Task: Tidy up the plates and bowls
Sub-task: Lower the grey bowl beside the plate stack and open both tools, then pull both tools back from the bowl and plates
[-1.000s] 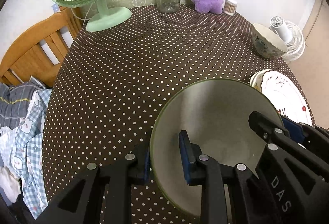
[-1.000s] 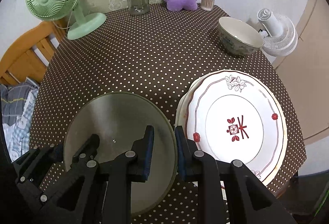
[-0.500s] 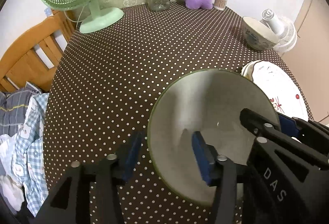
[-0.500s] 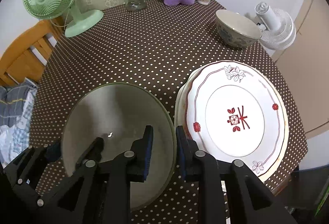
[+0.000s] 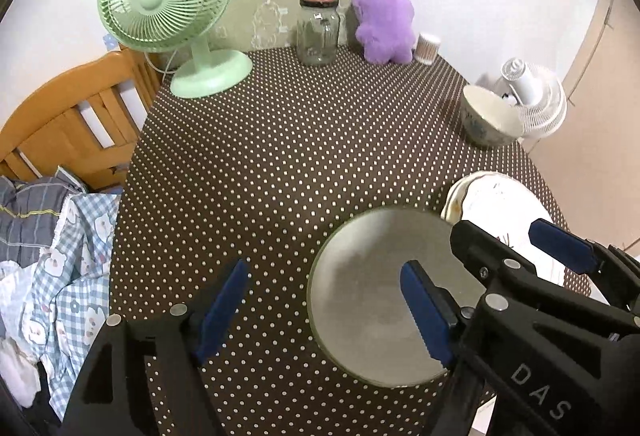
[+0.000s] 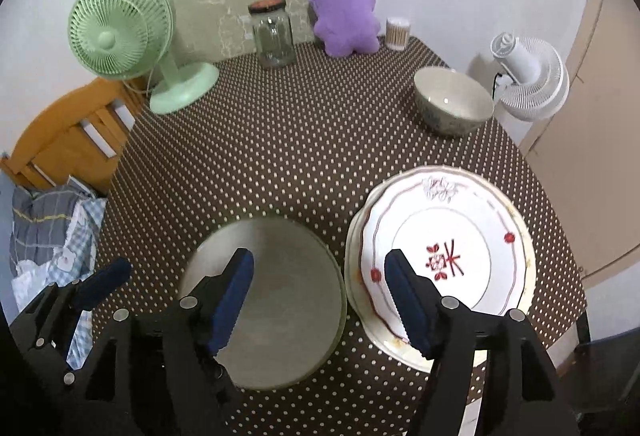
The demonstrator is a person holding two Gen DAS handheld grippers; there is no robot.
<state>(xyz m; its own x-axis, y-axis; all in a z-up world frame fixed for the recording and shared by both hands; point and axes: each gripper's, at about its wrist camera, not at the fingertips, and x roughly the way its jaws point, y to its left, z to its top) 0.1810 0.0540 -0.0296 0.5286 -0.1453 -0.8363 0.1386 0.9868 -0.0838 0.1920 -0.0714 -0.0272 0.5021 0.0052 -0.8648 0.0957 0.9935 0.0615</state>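
Note:
A shallow grey-green dish lies flat on the dotted tablecloth, just left of a stack of white plates with red flowers. My left gripper hovers over the dish's left rim with its jaws opening, and neither blue pad touches the rim. Above the dish's right rim hangs my right gripper, its jaws also opening, and its pads are clear of the rim too. A patterned bowl stands upright at the far right of the table.
At the back of the table stand a green fan, a glass jar, a purple plush toy and a small swab pot. A white fan stands beyond the right edge. A wooden chair with clothes is on the left.
Both grippers were shut on the dish's rims, then opened and let go. Both have risen, so the dish looks smaller and rests on the table.

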